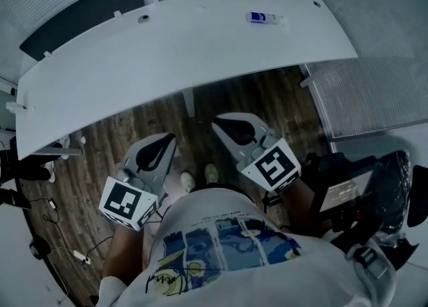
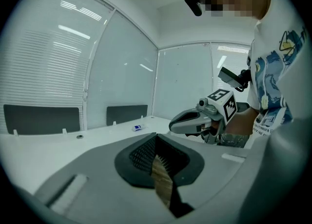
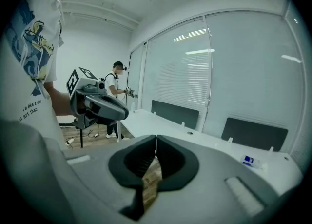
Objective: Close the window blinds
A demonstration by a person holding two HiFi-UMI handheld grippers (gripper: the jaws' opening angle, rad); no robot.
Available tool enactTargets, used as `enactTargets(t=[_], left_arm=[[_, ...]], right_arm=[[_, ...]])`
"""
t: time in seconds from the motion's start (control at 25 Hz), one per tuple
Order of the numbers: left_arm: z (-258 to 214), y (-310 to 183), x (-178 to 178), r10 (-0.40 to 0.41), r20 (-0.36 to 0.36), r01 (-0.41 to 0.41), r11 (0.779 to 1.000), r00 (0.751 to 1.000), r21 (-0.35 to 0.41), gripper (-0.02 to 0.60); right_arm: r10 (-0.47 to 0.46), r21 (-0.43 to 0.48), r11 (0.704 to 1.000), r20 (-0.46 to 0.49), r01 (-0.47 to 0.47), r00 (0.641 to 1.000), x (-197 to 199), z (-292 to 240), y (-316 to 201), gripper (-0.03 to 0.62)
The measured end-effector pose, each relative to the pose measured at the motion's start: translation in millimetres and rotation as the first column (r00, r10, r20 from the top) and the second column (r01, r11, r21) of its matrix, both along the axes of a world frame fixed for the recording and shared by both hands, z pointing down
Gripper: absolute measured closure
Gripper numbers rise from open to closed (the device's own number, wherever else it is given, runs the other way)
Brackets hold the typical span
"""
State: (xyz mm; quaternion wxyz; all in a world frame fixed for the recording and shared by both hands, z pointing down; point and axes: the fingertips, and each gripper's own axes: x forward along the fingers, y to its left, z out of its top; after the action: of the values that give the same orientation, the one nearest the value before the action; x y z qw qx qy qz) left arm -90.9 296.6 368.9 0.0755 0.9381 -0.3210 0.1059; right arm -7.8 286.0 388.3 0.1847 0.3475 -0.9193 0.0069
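Note:
The window blinds are white horizontal slats behind glass walls, beyond a curved white desk; they also show in the right gripper view and at the head view's right. My left gripper and right gripper hover side by side over the wooden floor, on the near side of the desk, well short of the blinds. In its own view the left gripper is shut with nothing in it. The right gripper is likewise shut and empty. Each sees the other: right gripper, left gripper.
A small white and blue item lies on the desk's far side. Dark divider panels stand along the desk's back edge. Black equipment sits at the right. Cables trail on the floor. Another person stands far off.

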Motion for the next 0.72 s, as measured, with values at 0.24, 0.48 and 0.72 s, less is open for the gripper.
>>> enactTargets(t=[0.24,0.48,0.72], left_arm=[[1.0,0.0,-1.6,0.0,0.0,0.0,1.0,1.0,-0.003,0.577],[-1.0,-1.7,-3.5,-0.001,0.0,0.001,1.0,1.0,0.003,0.577],[-0.9,-2.2,-6.9,0.0,0.005,0.0,1.0,1.0,0.002,0.577]], right_arm=[[-0.006,0.005,1.0,-0.006,0.006,1.0,-3.2,-2.3,-1.4,0.589],[-0.008,0.012,1.0,-0.016,0.008,1.0,-4.4,-3.2,-2.9,0.589],[-0.002,0.019,1.0,-0.01,0.002,1.0,-7.6,-4.6,-4.6,0.589]])
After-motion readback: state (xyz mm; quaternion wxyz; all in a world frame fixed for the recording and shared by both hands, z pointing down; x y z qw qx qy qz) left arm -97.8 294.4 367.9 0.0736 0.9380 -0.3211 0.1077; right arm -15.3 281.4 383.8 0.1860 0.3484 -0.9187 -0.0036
